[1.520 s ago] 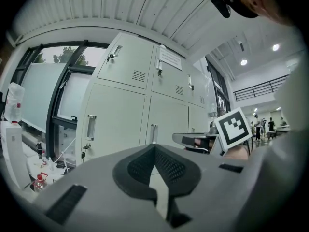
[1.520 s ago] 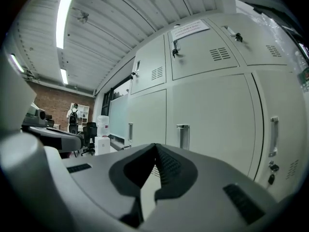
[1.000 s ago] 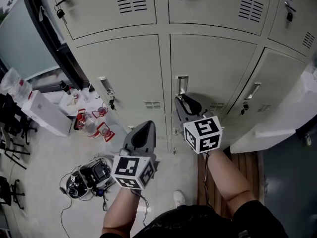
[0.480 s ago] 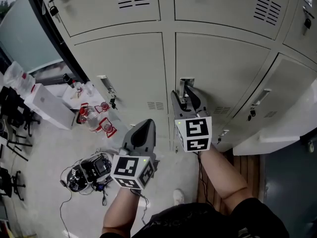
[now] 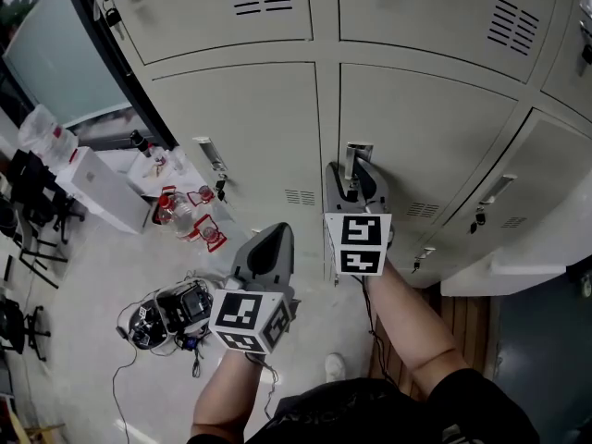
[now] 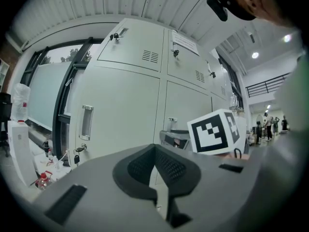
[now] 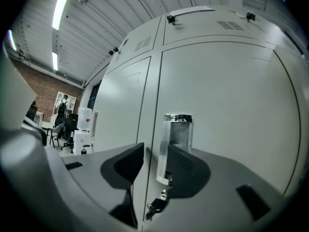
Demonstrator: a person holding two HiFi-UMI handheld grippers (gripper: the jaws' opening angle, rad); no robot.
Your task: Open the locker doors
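Note:
Beige locker doors [image 5: 250, 128] fill the wall ahead. My right gripper [image 5: 354, 181] is level at the chrome recessed handle [image 5: 357, 158] of the middle door [image 5: 435, 137]. Its jaws have just been opening wide, then closing a little. In the right gripper view the right gripper [image 7: 155, 164] is open, with the left edge of that handle [image 7: 176, 137] between the jaws and a gap on the left side. A key [image 7: 156, 205] hangs below it. My left gripper [image 5: 269, 244] hangs back from the lockers, lower and to the left. In its own view the left gripper [image 6: 155, 153] is shut and empty.
The left door has its own handle [image 5: 212, 154] with keys [image 5: 220, 189]. The door at the right [image 5: 546, 165] stands ajar above a pale panel [image 5: 518, 262]. Bottles [image 5: 182, 215], a white box [image 5: 106, 192] and a cabled device [image 5: 176, 314] lie on the floor at the left.
My right gripper has shifted left onto the middle door's handle and its jaws have spread apart. The left gripper has stayed where it was.

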